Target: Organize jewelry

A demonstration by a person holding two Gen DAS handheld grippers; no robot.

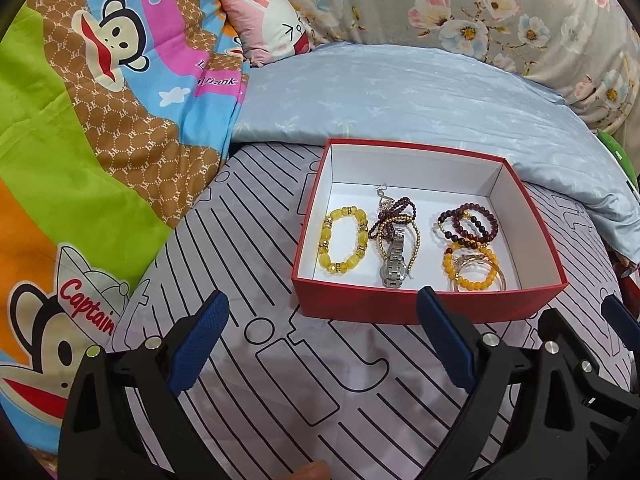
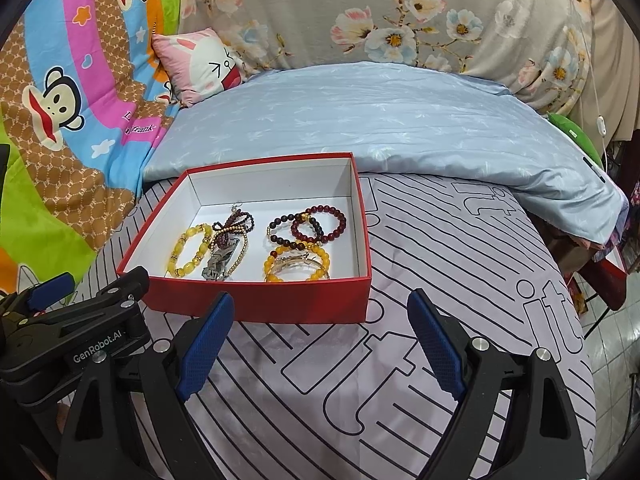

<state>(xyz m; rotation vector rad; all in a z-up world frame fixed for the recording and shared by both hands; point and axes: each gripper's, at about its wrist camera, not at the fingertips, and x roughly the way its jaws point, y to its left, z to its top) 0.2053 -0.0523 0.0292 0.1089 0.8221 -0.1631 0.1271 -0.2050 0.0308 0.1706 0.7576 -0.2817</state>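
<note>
red box (image 1: 430,306) | holds: yellow bracelet (image 1: 343,240), watch (image 1: 394,264), dark bead bracelets (image 1: 468,222)

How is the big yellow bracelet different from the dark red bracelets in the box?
The yellow bracelet has chunky, pale yellow beads; the dark red bracelets have smaller, deep maroon beads. The yellow bracelet lies alone on the left side of the red box, touching no other beads, while the dark red bracelets overlap each other on the right side. Both are round strings of beads with little gold spacers, lying flat on the box's white floor.
</note>
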